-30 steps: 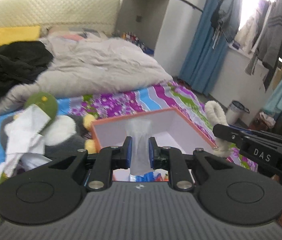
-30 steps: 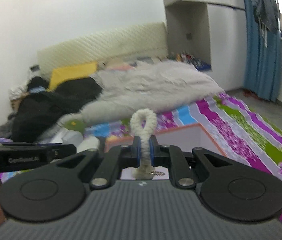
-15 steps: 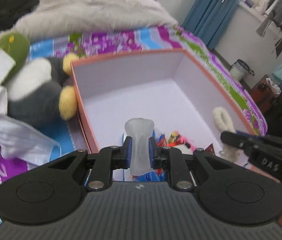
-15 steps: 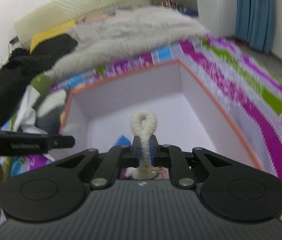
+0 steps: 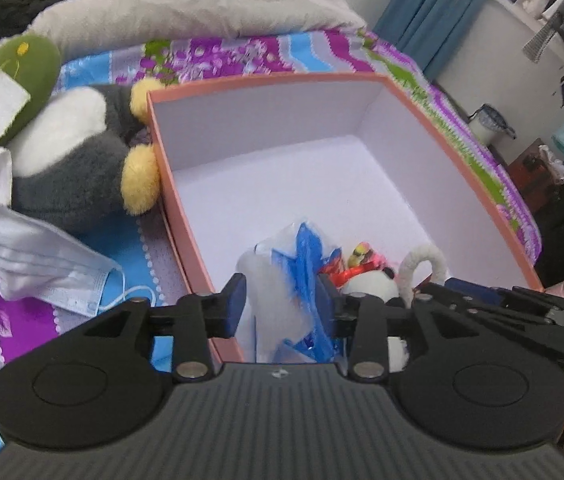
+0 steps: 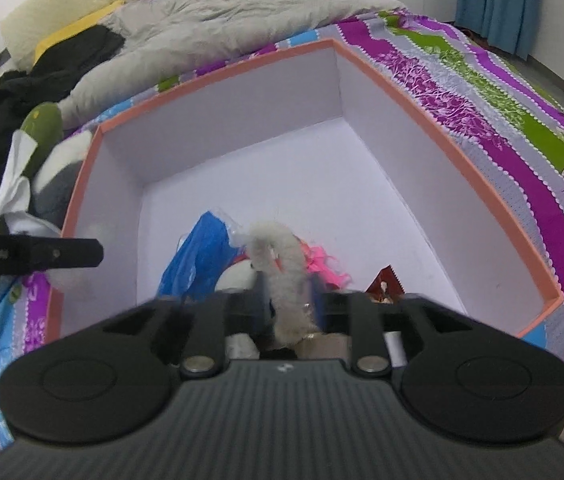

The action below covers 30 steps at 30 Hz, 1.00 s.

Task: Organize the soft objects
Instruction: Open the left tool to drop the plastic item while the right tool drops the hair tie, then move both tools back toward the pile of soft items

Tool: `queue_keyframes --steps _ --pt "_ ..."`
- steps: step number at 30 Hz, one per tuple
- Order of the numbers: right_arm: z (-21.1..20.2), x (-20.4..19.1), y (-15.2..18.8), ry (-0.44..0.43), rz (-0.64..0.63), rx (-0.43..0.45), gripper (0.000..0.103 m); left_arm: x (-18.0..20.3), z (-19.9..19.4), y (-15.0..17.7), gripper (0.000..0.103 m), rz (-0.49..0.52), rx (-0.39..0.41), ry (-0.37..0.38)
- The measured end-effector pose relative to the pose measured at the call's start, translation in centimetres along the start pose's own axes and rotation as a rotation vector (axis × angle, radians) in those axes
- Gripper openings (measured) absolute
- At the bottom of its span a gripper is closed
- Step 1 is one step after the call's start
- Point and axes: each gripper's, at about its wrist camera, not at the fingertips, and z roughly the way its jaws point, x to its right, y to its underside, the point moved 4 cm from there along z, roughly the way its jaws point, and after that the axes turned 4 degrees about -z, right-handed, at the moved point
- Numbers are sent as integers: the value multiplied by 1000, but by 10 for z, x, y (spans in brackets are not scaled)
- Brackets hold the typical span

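Over box (image 5: 457, 152), both jaws newly parted.

Left gripper (image 5: 280, 302) angled steeply down, jaws just opened, blue pads standing apart and clear of what sits between them. Right gripper (image 6: 287, 300) likewise tilted down, blurred, jaws just opened, pads apart either side of what hangs between them. Seen from the left wrist, right gripper just beside at right, fingers nearly alongside.
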Motion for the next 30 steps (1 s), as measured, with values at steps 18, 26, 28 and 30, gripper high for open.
queue_keyframes --steps 18,26,28,30 --pt "-109 -40 -7 -77 -46 308 45 12 -141 26 44 79 333 -15" --pt "-151 -72 15 -123 -86 400 45 -5 -203 66 44 53 428 -39" --pt "-158 -82 23 -141 -101 413 45 -12 -214 78 44 43 444 -49" --pt "-164 -92 32 -154 -121 421 45 -20 -223 90 44 31 448 -61"
